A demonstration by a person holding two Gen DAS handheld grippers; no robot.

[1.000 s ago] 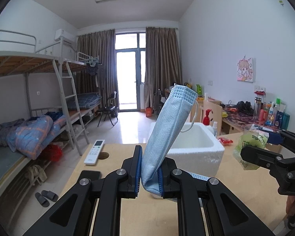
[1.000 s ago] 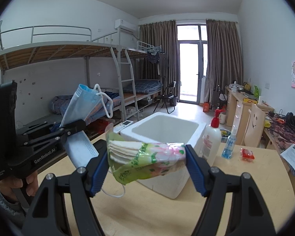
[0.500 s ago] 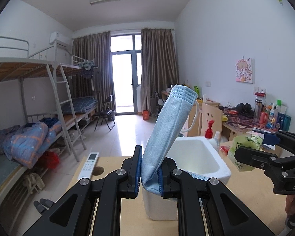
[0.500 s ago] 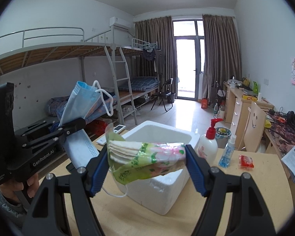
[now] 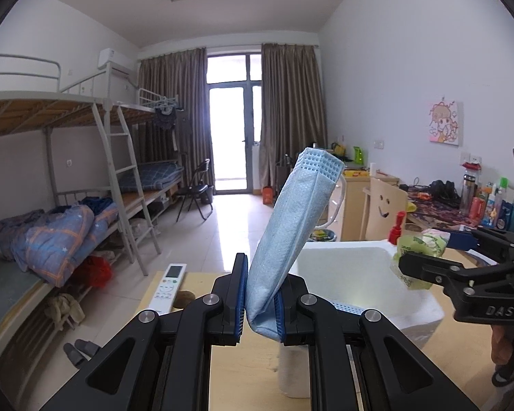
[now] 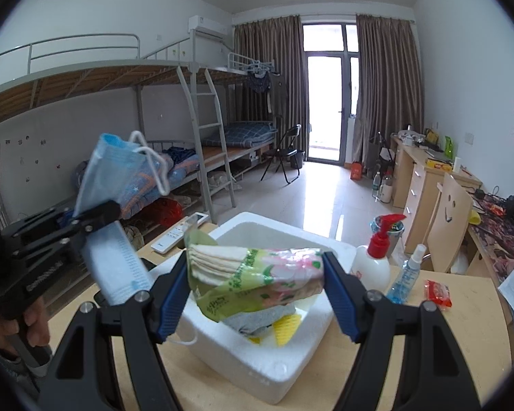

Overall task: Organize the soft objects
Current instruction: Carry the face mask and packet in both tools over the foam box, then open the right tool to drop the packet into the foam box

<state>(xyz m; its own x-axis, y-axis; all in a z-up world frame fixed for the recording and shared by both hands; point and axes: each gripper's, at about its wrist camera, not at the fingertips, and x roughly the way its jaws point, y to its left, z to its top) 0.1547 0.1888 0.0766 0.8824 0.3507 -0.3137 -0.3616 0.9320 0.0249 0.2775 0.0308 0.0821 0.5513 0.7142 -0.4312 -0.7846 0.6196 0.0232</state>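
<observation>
- Tissue pack [image 6: 257, 277]: your right gripper [image 6: 253, 294] pinches it end to end, jaws wide, just above the foam box [image 6: 274, 366].
- Face mask [image 5: 288, 239]: your left gripper [image 5: 260, 303] clamps its folded bottom, jaws nearly closed, mask sticking up tilted right.
- Foam box sits on the wooden table [image 6: 462, 328]; grey and yellow soft items [image 6: 274, 325] lie inside.
- Behind the box: pump bottle [image 6: 373, 257], spray bottle [image 6: 406, 274], red packet [image 6: 437, 293].
- Remote [image 5: 168, 286] lies at the table's far left edge.
</observation>
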